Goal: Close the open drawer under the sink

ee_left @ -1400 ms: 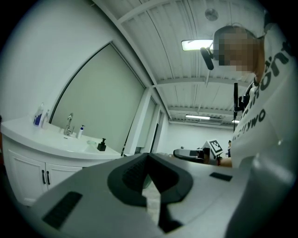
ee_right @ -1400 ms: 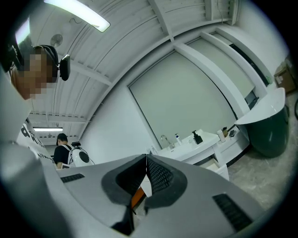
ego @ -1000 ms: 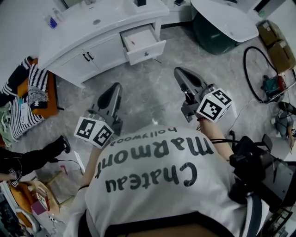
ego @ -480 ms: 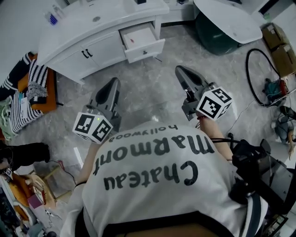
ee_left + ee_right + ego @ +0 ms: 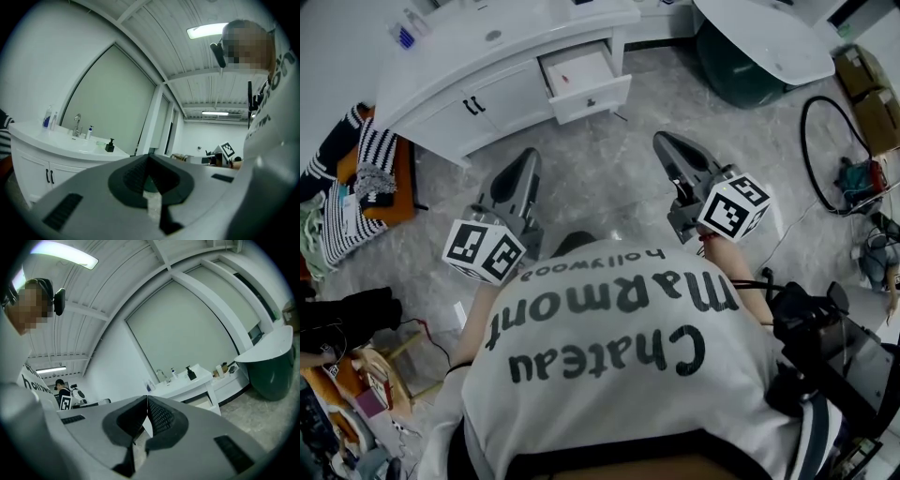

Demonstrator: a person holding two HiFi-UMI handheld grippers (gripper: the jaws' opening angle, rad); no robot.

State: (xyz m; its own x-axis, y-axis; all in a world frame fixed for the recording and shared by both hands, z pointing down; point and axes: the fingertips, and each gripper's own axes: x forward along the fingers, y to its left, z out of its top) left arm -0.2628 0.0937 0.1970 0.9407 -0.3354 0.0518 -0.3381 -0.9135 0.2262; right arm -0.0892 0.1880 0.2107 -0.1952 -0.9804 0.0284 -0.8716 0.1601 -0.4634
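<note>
Seen from above, a white sink vanity (image 5: 441, 80) stands across the top of the frame on a grey marbled floor (image 5: 600, 178). Left of the vanity, striped black-and-white clothing (image 5: 364, 192) lies heaped on an orange seat. On the vanity's left end stand small bottles (image 5: 403, 37), and its two cabinet doors carry black handles (image 5: 472, 108). At the vanity's right end the drawer (image 5: 581, 80) is pulled out and open, with a white, nearly bare inside and a small dark knob on its front panel. In front of the vanity stands a person in a white printed T-shirt (image 5: 609, 356), holding a gripper in each hand, both well apart from the drawer. The left gripper (image 5: 527, 161) points toward the cabinet doors; in its own view (image 5: 149, 157) its two fingers are pressed together with nothing between them, and the faucet (image 5: 77, 125) and a black soap dispenser (image 5: 109, 146) show on the vanity top beyond. The right gripper (image 5: 662, 142) points at the floor just right of the drawer; in its own view (image 5: 146, 399) its fingers also meet, empty, with the drawer (image 5: 205, 405) low behind them. Right of the vanity stands a rounded white counter on a dark green base (image 5: 741, 70), and farther right a black cable (image 5: 817, 141) loops on the floor
</note>
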